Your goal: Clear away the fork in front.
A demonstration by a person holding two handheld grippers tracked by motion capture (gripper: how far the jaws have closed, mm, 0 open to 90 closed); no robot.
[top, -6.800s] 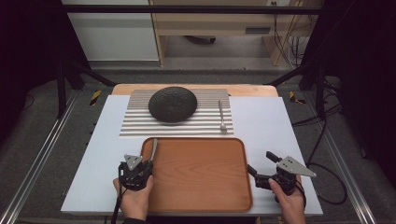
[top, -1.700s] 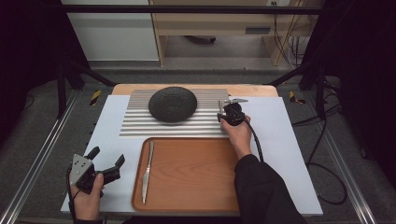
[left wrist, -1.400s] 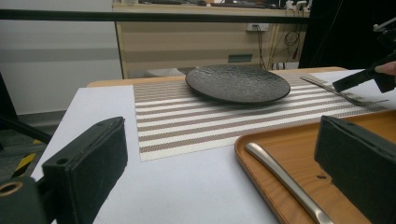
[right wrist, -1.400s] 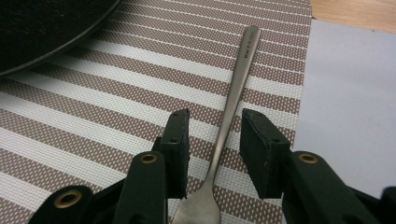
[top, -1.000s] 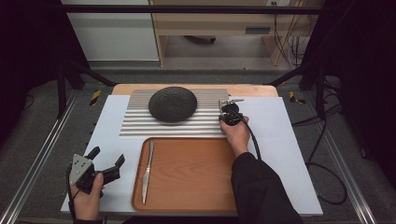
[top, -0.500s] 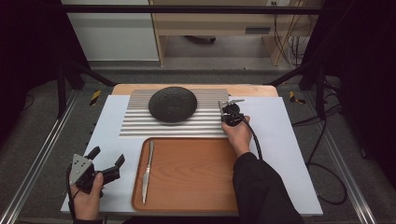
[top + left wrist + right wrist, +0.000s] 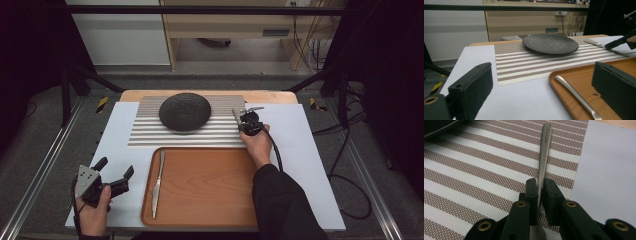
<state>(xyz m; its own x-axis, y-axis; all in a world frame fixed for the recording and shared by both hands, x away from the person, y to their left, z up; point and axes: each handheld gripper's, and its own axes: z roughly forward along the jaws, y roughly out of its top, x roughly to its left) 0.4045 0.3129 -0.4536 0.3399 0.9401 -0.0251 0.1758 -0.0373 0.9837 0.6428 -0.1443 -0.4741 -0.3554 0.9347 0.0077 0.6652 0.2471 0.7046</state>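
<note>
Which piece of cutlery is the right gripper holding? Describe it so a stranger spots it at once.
Find the striped mat beyond the wooden tray. At the mat's right edge, right of the dark plate, lies a slim metal fork, clamped between the right gripper jaws. The only other cutlery, a knife, lies on the tray.

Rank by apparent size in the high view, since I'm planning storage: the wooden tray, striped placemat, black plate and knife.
1. wooden tray
2. striped placemat, though the plate covers part of it
3. black plate
4. knife
</note>
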